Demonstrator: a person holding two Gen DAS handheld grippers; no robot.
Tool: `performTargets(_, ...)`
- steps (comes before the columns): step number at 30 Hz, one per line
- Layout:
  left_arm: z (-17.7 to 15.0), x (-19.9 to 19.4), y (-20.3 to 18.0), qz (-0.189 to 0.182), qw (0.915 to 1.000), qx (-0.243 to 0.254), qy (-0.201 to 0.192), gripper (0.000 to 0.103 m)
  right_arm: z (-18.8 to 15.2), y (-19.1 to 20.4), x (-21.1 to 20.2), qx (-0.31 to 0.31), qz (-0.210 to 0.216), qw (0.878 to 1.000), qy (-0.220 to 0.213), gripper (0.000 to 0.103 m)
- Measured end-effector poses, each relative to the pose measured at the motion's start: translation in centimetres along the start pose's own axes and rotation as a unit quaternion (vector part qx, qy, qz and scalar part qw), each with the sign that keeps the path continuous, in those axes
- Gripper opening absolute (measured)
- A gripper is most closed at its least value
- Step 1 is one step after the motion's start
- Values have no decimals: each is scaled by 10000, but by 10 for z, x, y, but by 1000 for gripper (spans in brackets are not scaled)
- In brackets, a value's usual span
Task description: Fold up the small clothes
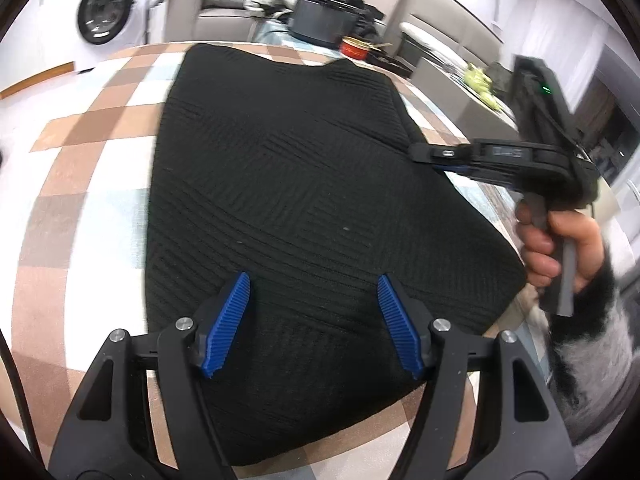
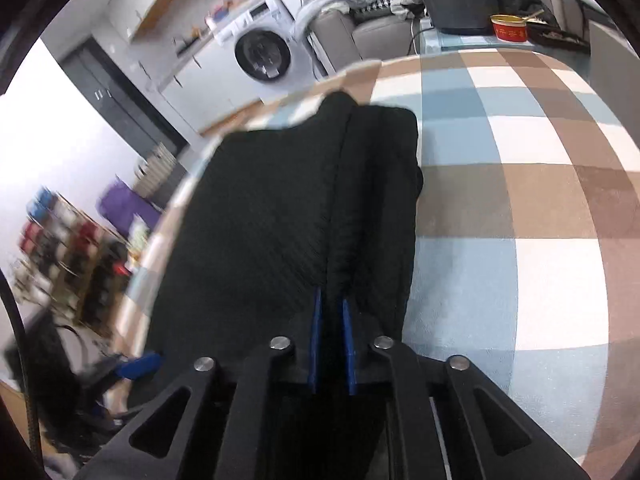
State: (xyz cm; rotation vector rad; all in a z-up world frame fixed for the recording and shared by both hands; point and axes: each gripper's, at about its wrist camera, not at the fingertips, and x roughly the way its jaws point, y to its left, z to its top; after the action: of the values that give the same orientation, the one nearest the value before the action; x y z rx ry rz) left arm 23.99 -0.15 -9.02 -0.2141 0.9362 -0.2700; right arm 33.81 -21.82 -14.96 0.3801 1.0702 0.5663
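Note:
A black ribbed knit garment (image 1: 288,184) lies spread on the checked cloth of the table (image 1: 92,152). My left gripper (image 1: 314,300) is open, its blue pads above the garment's near end, holding nothing. My right gripper (image 1: 424,153) reaches in from the right and pinches the garment's right edge. In the right wrist view the right gripper (image 2: 331,300) is shut on a raised fold of the black garment (image 2: 260,216), which hangs from the pads toward the table (image 2: 520,184).
A dark pot (image 1: 320,20) and a red tin (image 1: 354,47) stand at the table's far end. A washing machine (image 1: 104,8) and grey sofa stand beyond. Shelves with goods (image 2: 68,248) are off the table's left side.

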Motion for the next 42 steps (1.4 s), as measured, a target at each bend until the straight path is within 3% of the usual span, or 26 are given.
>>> performTargets(5, 6, 4, -3, -137, 9999, -14, -76, 64, 18, -4, -17, 256, 101, 9986, -446, 28)
performTargets(8, 2, 12, -10, 24, 9998, 170, -42, 65, 36, -5, -13, 347, 137, 9975, -603, 42)
performTargets(13, 1, 12, -10, 13, 9996, 264, -66, 66, 60, -3, 17, 238, -38, 9985, -494, 42)
performTargets(14, 1, 11, -8, -4, 9997, 244, -60, 66, 65, -3, 24, 192, -95, 9987, -464, 40)
performTargets(16, 2, 10, -6, -24, 9998, 210, -54, 66, 71, 4, 28, -16, -190, 9984, -541, 16)
performTargets(17, 2, 9, -5, -41, 9998, 187, -50, 66, 74, 8, 25, -160, -131, 9978, -630, 9)
performTargets(18, 2, 9, -4, -51, 9998, 177, -49, 66, 76, 15, 18, -339, -7, 9962, -806, 8)
performTargets(20, 3, 9, -1, -70, 9999, 141, -58, 66, 80, 22, 15, -625, -481, 9923, -952, 7)
performTargets(21, 4, 9, 0, -88, 9999, 109, -68, 66, 83, 21, 22, -690, -815, 9907, -838, 7)
performTargets(23, 2, 7, 4, -116, 9999, 61, -53, 66, 84, 10, 36, -465, -993, 9927, -510, 8)
performTargets(24, 2, 6, 4, -96, 9999, 45, -43, 66, 85, 3, 41, -306, -969, 9943, -335, 10)
performTargets(26, 4, 1, 7, 6, 10000, -25, -43, 66, 80, -3, 34, -144, -762, 9963, -380, 17)
performTargets(28, 9, -5, 15, 61, 9998, -167, -127, 66, 71, -6, 19, -54, -719, 9964, -437, 44)
performTargets(29, 11, -10, 22, 51, 9994, -276, -187, 66, 64, -9, 12, 37, -639, 9970, -446, 48)
performTargets(33, 21, -17, 55, 256, 9955, -808, -414, 66, 30, -12, -6, 289, -129, 9994, -140, 49)
performTargets(37, 26, -4, 82, 304, 9933, -1088, -249, 64, 4, -10, -5, 442, 136, 9989, 60, 54)
performTargets(41, 26, 5, 86, 191, 9943, -1031, -217, 49, -6, -1, 3, 317, 180, 9992, 166, 54)
performTargets(42, 25, 6, 86, 249, 9946, -982, -241, 40, -9, 2, 5, 245, 148, 9994, 190, 51)
